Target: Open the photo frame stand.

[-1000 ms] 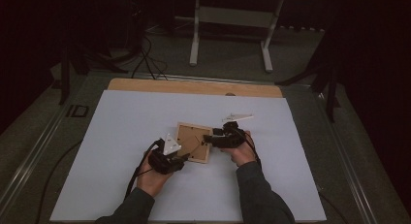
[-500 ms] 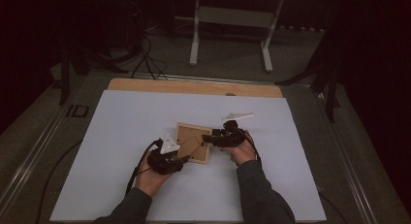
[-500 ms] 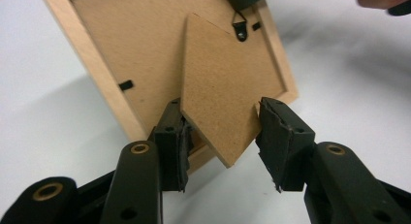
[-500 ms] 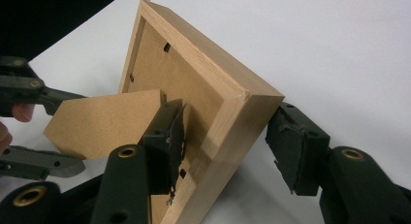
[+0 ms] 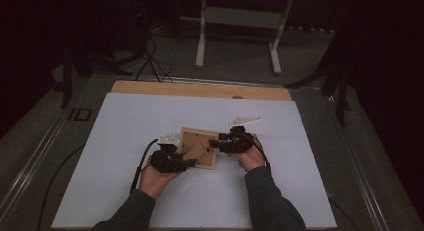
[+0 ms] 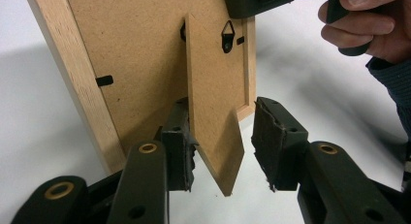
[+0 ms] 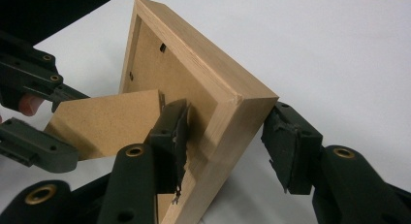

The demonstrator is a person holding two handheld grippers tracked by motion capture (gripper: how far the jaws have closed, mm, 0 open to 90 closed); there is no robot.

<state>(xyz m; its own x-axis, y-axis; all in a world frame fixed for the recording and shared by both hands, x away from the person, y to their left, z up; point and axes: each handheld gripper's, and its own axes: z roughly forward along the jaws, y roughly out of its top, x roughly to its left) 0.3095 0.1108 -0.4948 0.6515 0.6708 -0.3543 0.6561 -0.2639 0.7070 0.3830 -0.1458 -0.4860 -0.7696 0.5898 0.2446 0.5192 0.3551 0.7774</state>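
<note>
Lying face down near the middle of the white surface, the wooden picture frame shows its fibreboard back, where a hinged easel stand swings out from the backing board. The left claw straddles the free end of that stand: one pad touches its face and the other stands a little off it, so the stand sits between jaws that have just been closing but do not yet pinch it. The right claw brackets a corner of the frame's moulding in the same way, with the inner finger against the recessed back and the outer pad clear of the outside edge; its jaws too have just been closing, with the corner between them. That split of work reads as bracing and working: the right hand is placed to keep the frame from sliding on the smooth sheet, while the left hand is placed to swing the stand on its hinge. A small triangular hanger and black turn clips sit on the backing, clear of both claws.
</note>
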